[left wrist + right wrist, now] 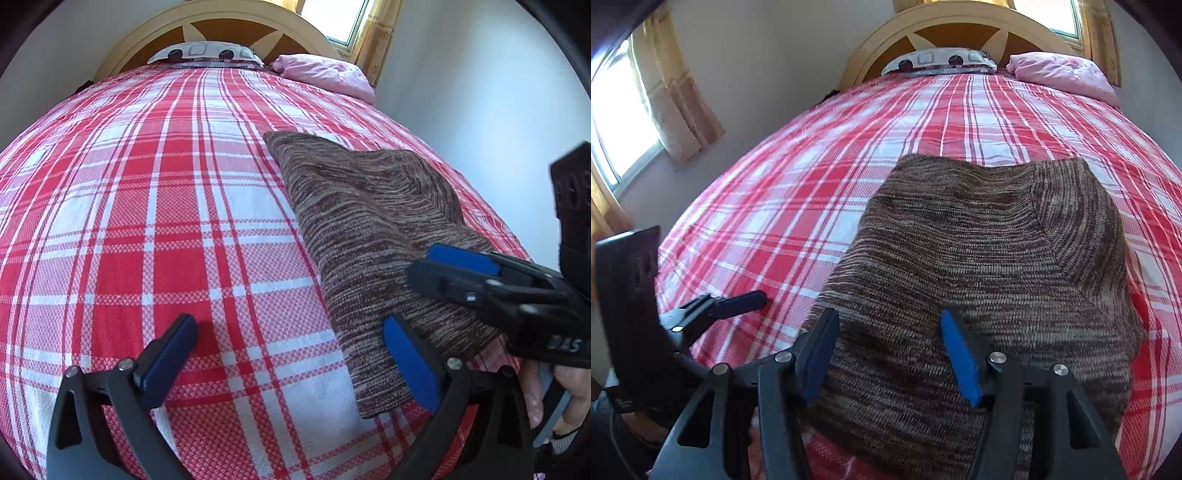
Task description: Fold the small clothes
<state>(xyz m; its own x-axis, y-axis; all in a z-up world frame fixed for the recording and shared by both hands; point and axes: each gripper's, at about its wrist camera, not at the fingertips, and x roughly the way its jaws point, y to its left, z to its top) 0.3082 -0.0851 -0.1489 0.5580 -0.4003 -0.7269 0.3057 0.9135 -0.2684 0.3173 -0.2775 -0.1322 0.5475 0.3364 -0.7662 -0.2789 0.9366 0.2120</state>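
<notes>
A folded brown striped knit garment (369,229) lies flat on the red and white plaid bedspread (166,221). My left gripper (290,332) is open and empty, low over the bedspread, its right finger at the garment's near left edge. My right gripper (888,328) is open over the garment's near part (979,258), with nothing between its fingers. The right gripper also shows in the left wrist view (436,262), resting over the garment's near right side. The left gripper's finger (738,301) shows in the right wrist view, left of the garment.
A patterned pillow (205,55) and a pink pillow (325,74) lie at the wooden headboard (221,26). A white wall runs along the bed's right side. Curtained windows (624,122) stand on the left and behind the headboard.
</notes>
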